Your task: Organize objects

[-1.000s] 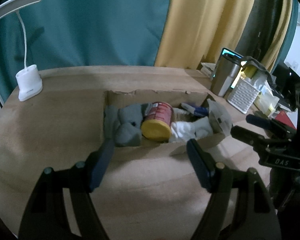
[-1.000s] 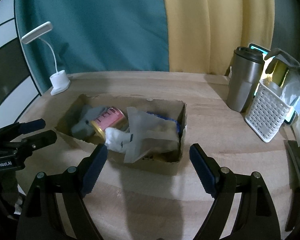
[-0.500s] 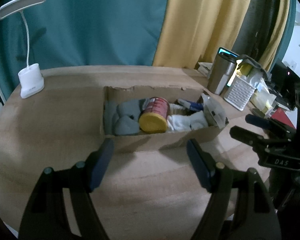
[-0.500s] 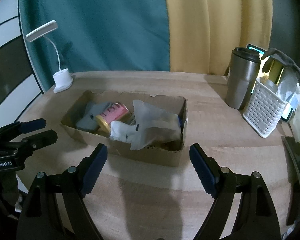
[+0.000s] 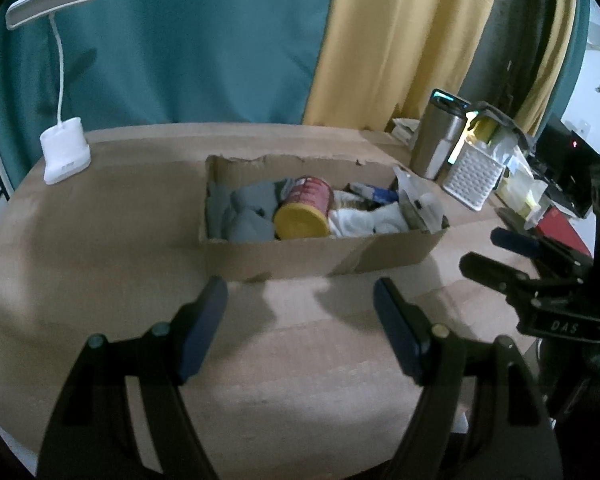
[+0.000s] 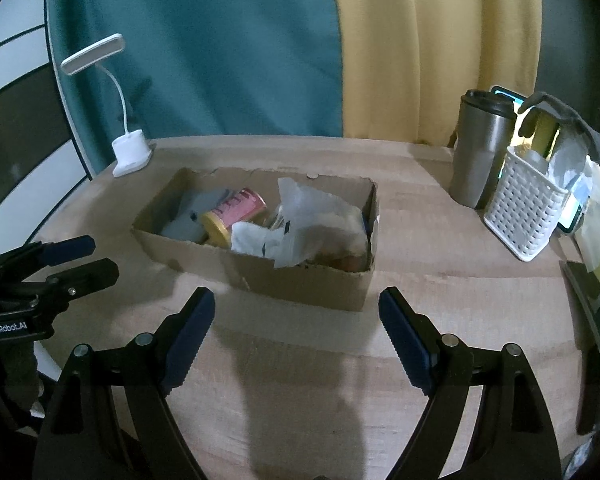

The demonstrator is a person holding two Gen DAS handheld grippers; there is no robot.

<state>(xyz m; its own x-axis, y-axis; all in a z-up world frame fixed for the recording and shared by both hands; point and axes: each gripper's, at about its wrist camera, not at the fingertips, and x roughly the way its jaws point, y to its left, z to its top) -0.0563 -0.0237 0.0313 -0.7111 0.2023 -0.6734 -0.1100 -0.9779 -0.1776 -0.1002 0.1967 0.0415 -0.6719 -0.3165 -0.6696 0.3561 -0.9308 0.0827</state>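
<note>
Both grippers have drawn back from the box (image 5: 320,256), which now sits farther off mid-table. Left gripper (image 5: 300,320) and right gripper (image 6: 296,328) hold nothing, fingers apart. The can (image 5: 304,214) lies inside; packing looks finished.

Left gripper (image 5: 300,322) and right gripper (image 6: 296,334) gape, empty.

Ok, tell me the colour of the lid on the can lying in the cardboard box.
Yellow. The can's lid faces the camera in the left wrist view, where it shows best.
</note>
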